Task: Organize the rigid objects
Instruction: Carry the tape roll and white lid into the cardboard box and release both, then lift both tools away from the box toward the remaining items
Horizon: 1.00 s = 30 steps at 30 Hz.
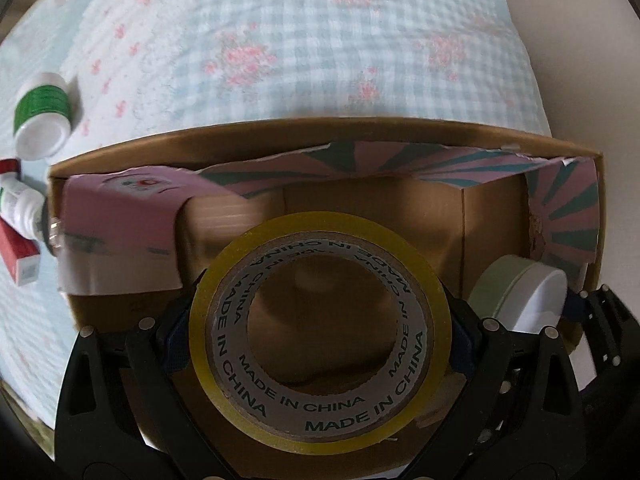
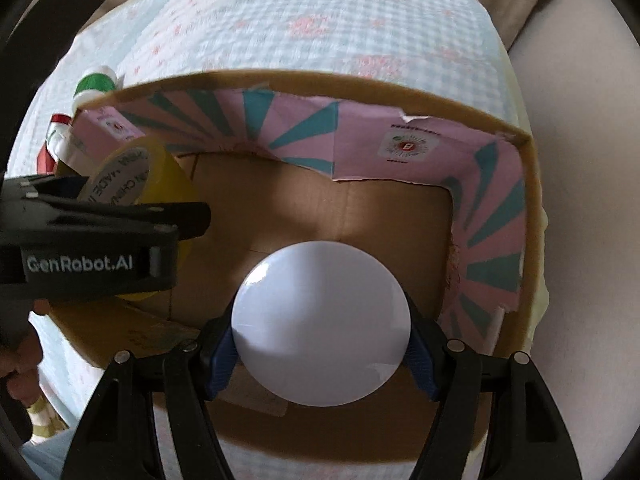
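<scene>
My left gripper (image 1: 320,332) is shut on a roll of yellow tape (image 1: 320,412), held over the open cardboard box (image 1: 280,136); the roll also shows in the right wrist view (image 2: 132,176), with the left gripper (image 2: 188,220) at its side. My right gripper (image 2: 322,344) is shut on a round jar with a white lid (image 2: 322,324), held over the box floor (image 2: 320,208). In the left wrist view the jar (image 1: 520,296) shows its pale green side at the box's right end.
The box sits on a blue checked bedcover (image 1: 320,40). Left of the box lie a green-labelled white bottle (image 1: 42,114), a white tube (image 1: 20,204) and a red packet (image 1: 18,256). The box's inner flaps are pink with teal stripes (image 2: 496,240).
</scene>
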### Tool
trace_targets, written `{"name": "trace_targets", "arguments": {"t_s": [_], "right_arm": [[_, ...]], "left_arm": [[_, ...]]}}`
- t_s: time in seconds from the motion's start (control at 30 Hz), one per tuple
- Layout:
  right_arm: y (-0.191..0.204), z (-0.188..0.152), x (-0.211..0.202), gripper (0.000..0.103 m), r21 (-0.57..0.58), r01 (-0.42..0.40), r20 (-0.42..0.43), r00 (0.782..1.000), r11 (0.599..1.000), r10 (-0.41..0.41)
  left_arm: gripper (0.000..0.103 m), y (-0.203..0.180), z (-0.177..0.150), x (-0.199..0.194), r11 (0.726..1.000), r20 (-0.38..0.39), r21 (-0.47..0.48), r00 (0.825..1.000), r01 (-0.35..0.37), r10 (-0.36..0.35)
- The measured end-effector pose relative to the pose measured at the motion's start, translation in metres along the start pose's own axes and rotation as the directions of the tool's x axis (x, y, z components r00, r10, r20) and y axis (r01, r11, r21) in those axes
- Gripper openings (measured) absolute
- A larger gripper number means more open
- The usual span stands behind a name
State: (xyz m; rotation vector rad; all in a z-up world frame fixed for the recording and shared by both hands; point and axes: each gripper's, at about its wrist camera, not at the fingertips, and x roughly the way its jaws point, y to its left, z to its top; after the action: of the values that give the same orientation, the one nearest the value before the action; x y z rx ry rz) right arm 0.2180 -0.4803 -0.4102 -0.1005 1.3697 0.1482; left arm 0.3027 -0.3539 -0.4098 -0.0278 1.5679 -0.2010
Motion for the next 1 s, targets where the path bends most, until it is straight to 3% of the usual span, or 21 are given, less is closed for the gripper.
{"name": "trace_targets", "arguments": {"t_s": [0.17,0.23,0.27,0.3,0.7,1.0], "right_arm": [[0.003,-0.003,0.006,0.067,-0.036,-0.010,0.007,1.000,0.999,0.010],[0.006,-0.007,0.005,0.067,-0.067,0.011,0.034,0.999,0.998,-0.009],[0.007,-0.009,0.004,0.076,-0.083,0.015,0.036,0.999,0.996,-0.012],[0.007,-0.011,0.005,0.103,-0.090,0.005,0.018,1.000,0.996,-0.003],[0.002,-0.037,-0.022,0.103,-0.029,0.029,0.077,0.997,0.999,-0.026],[0.009,-0.026,-0.045,0.103,0.005,0.054,0.121,0.991,0.999,-0.055]], "left_arm": [[0.097,-0.007,0.003,0.007,1.000,-0.007,-0.001,1.000,-0.013,0.013],[0.103,-0.008,0.003,0.006,1.000,-0.026,-0.007,0.999,-0.021,0.021],[0.103,-0.008,0.003,0.004,1.000,-0.021,-0.010,0.999,-0.025,0.025],[0.103,-0.008,0.001,-0.001,1.000,-0.006,-0.013,1.000,-0.026,0.026],[0.103,0.000,-0.018,-0.031,1.000,0.036,-0.008,0.999,-0.018,0.019],[0.103,0.004,-0.020,-0.085,1.000,0.115,0.016,0.993,-0.013,0.011]]}}
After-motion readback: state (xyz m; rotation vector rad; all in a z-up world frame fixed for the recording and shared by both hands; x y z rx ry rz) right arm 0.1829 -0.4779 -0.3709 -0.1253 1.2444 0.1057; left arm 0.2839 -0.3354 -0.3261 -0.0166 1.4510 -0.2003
